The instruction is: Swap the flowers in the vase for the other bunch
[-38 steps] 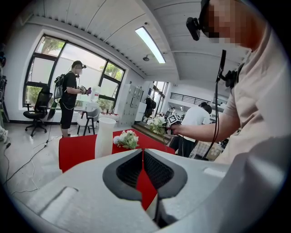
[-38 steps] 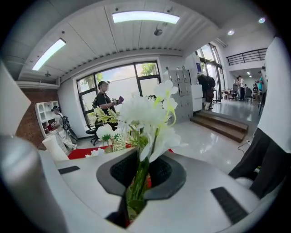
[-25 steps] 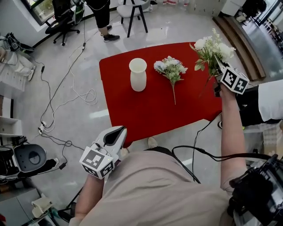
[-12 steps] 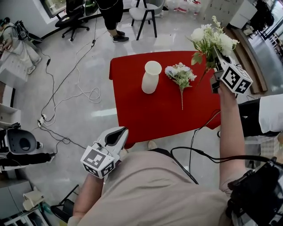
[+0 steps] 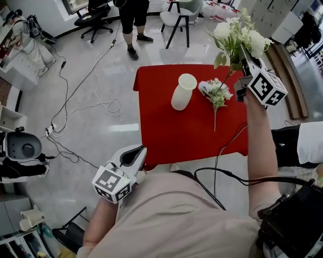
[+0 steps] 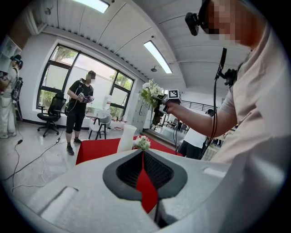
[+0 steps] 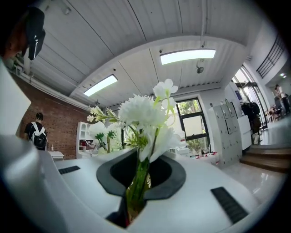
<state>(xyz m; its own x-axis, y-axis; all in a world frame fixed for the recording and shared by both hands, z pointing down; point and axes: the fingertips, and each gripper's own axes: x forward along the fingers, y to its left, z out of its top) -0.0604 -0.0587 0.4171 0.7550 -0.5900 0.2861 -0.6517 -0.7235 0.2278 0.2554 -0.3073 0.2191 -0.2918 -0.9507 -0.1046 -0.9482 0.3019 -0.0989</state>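
An empty white vase (image 5: pixel 183 91) stands upright on the red table (image 5: pixel 171 136). A small white-and-lilac bunch (image 5: pixel 216 92) lies flat just right of it, stem toward me. My right gripper (image 5: pixel 241 64) is shut on the green stems of a larger white bunch (image 5: pixel 236 36), held up in the air above the table's far right part. In the right gripper view the stems (image 7: pixel 136 184) sit pinched between the pads and the blooms (image 7: pixel 148 111) fill the middle. My left gripper (image 5: pixel 135 152) hangs shut and empty by my body, near the table's front edge; its view shows the vase (image 6: pixel 127 138).
A person (image 5: pixel 133 15) stands beyond the table, with a stool (image 5: pixel 181 15) and an office chair (image 5: pixel 96 12) nearby. Cables (image 5: pixel 96 101) trail over the floor to the left. Another person's sleeve (image 5: pixel 308 143) is at the right. Wooden steps (image 5: pixel 287 80) run along the far right.
My right gripper has risen with the white bunch and come in over the table's right part. The left gripper has stayed by my body. The vase and the lying bunch have not moved.
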